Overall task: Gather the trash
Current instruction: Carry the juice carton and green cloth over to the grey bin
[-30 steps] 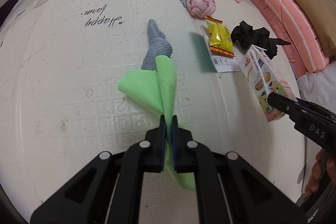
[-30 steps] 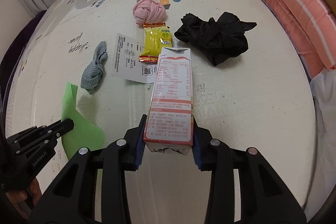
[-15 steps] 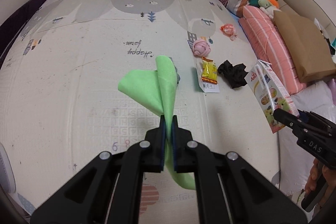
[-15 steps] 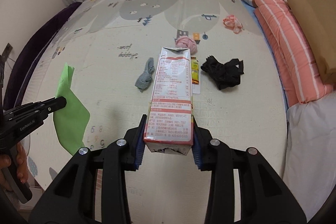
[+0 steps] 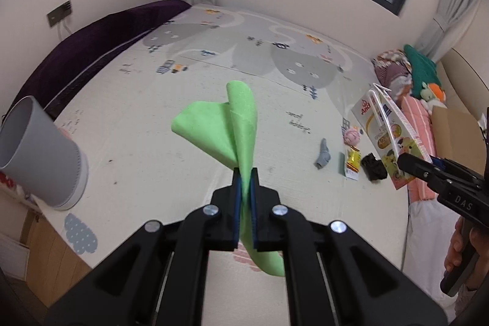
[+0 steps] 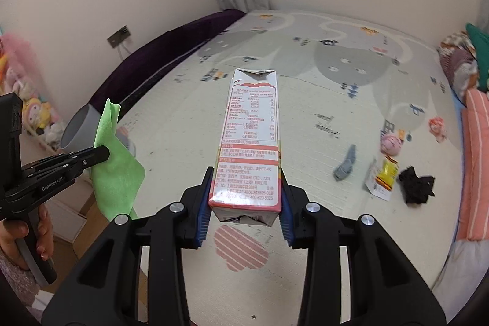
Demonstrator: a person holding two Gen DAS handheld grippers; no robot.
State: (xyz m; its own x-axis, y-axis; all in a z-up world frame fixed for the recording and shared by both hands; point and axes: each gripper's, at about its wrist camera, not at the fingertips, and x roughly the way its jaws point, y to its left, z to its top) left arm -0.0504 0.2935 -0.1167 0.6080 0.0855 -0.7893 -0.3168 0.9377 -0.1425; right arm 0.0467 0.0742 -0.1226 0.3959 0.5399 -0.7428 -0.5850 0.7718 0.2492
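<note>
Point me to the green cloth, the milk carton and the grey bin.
green cloth (image 5: 211, 130), left wrist view, flat fold.
milk carton (image 6: 249, 142), right wrist view, printed panel.
grey bin (image 5: 39, 161), left wrist view, outer wall.

play mat (image 5: 214, 100): wide bare stretch mid-room. grey bin (image 5: 39, 155) stands at mat's near-left edge, mouth unobstructed. grey sock (image 6: 345, 164), yellow wrapper (image 6: 388, 170), black cloth (image 6: 415, 184) cluster near mat's right side, just before striped cushions (image 6: 473, 161).
</note>
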